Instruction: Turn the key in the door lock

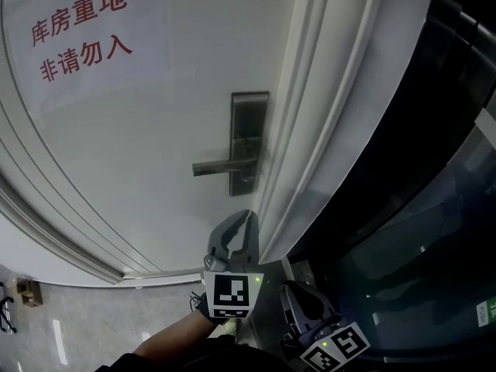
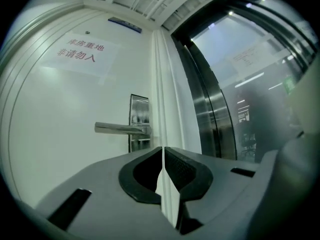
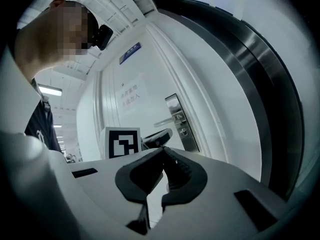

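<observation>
A white door (image 1: 139,130) bears a dark metal lock plate (image 1: 249,142) with a lever handle (image 1: 225,165) pointing left. No key shows in the lock or in either gripper. My left gripper (image 1: 248,217) is below the plate, near the door's edge and apart from it, shut with nothing between its jaws. In the left gripper view its tips (image 2: 163,148) meet just under the handle (image 2: 122,129) and plate (image 2: 139,109). My right gripper (image 1: 293,287) hangs lower and to the right. Its jaws (image 3: 162,149) are shut and empty, behind the left gripper's marker cube (image 3: 122,143).
A paper sign with red print (image 1: 77,29) hangs on the door's upper left. The white door frame (image 1: 310,130) runs right of the lock, and beyond it stands a dark glass and metal wall (image 1: 418,208). Pale floor tiles (image 1: 77,332) lie below.
</observation>
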